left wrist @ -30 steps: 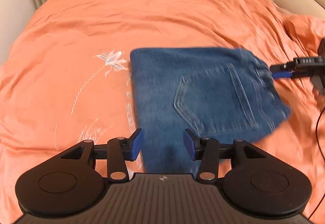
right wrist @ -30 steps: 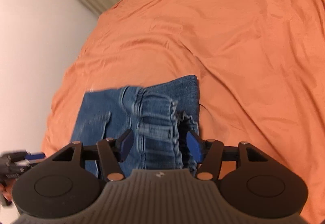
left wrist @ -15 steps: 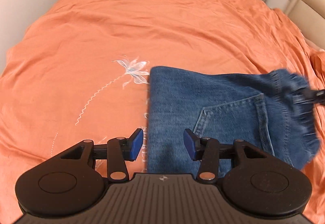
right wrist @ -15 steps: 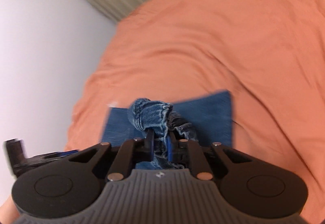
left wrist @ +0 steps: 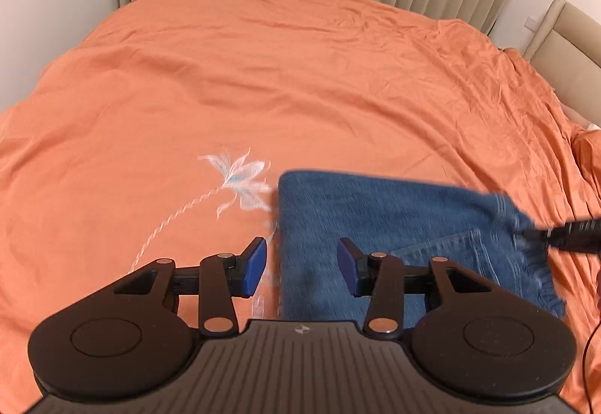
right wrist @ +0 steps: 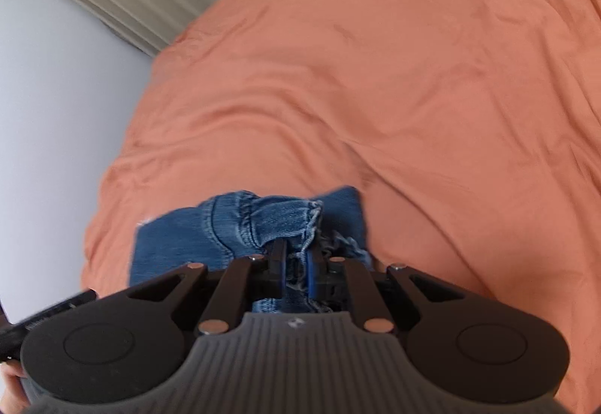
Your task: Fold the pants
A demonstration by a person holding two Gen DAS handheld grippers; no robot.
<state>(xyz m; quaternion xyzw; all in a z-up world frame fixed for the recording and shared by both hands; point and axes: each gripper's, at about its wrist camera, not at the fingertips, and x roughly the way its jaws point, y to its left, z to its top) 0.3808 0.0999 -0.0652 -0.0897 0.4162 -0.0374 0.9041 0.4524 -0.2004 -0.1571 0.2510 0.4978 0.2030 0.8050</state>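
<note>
In a second the right gripper (right wrist: 296,263) had closed on the waistband of the pants (left wrist: 394,226), lower right on the bedspread (left wrist: 263,76), lifting it to fold, while the left gripper (left wrist: 300,267) hovered open.

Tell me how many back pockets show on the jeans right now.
1. A single back pocket shows on the jeans, between the open left gripper and the right gripper clamping the edge. A second may be folded under.
</note>
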